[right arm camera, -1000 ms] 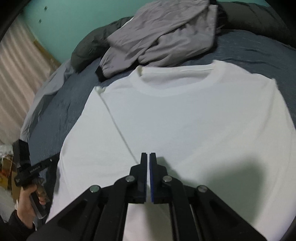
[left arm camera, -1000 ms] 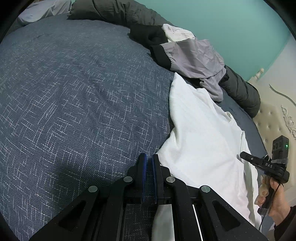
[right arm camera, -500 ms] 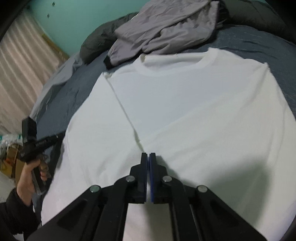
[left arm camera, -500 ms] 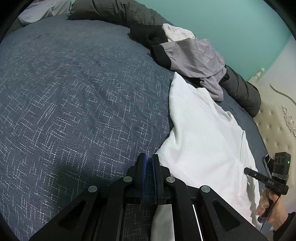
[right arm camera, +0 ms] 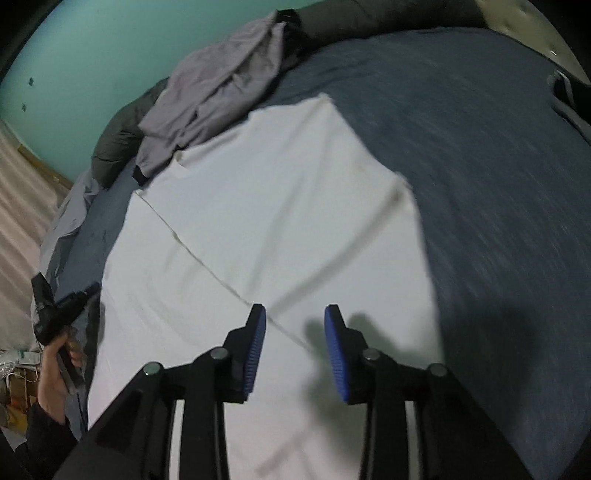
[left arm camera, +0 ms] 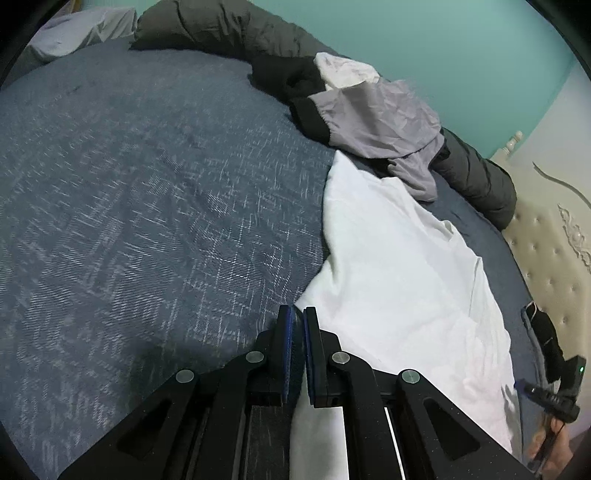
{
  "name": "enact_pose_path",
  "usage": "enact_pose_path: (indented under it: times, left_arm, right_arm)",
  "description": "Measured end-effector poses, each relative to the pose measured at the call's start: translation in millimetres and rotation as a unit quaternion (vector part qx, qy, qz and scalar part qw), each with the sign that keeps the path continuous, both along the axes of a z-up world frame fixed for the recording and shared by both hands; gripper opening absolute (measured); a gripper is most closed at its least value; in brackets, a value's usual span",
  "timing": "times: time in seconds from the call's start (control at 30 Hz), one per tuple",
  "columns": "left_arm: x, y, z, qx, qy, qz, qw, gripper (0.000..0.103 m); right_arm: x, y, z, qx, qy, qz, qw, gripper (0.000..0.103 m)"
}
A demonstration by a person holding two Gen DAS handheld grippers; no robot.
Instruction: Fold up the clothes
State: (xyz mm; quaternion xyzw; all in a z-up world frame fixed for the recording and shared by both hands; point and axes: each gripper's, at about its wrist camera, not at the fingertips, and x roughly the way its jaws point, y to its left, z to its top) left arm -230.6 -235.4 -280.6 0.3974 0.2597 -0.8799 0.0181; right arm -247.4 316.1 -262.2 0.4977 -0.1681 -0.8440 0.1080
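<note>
A white T-shirt lies flat on the blue bedspread. My left gripper is shut at the shirt's near left corner; white cloth runs under it, and I cannot tell if any is pinched. In the right wrist view the shirt fills the middle, with a seam running diagonally across it. My right gripper hovers over it with its jaws opening and nothing between the pads. Each gripper shows in the other's view, held by a hand: the right gripper, the left gripper.
A crumpled grey garment lies past the shirt's far end, also seen as the grey garment. A black garment and a dark rolled duvet line the far edge by the teal wall. A tufted headboard stands at the right.
The right gripper has swung sideways across the shirt toward its right edge and its jaws have parted from shut. The left gripper has stayed put and shut.
</note>
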Motion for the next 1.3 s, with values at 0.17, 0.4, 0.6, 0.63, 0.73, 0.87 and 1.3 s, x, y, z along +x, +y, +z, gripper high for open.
enact_pose_path:
  times: [0.17,0.4,0.6,0.63,0.73,0.87,1.3]
  left_arm:
    - [30,3,16,-0.001,0.003,0.002,1.0000,0.007]
    - [84,8,43,-0.021,-0.005,-0.002,0.9998,0.007]
    - [127,4,57,-0.030,-0.037,-0.011,0.9988,0.008]
    - [133,4,59,-0.034,-0.042,-0.015,0.9984,0.008]
    - [150,7,65,-0.041,-0.055,-0.026,0.9973,0.008]
    - [171,18,74,-0.051,-0.074,-0.046,0.9949,0.008]
    - [232,62,51,-0.020,-0.149,-0.107,0.9828,0.031]
  right_arm:
    - [19,0,-13,0.013,-0.022,0.005,1.000,0.033]
    - [24,-13,-26,0.031,-0.023,0.024,0.999,0.031]
    - [30,-2,-23,0.028,-0.028,-0.003,0.999,0.003]
    - [32,1,-21,0.024,-0.027,-0.008,0.999,0.003]
    - [43,9,-15,0.013,-0.026,-0.023,0.999,0.003]
    - [66,21,-1,-0.001,-0.029,-0.034,0.999,0.003]
    - [174,40,22,0.020,-0.115,0.046,0.992,0.053]
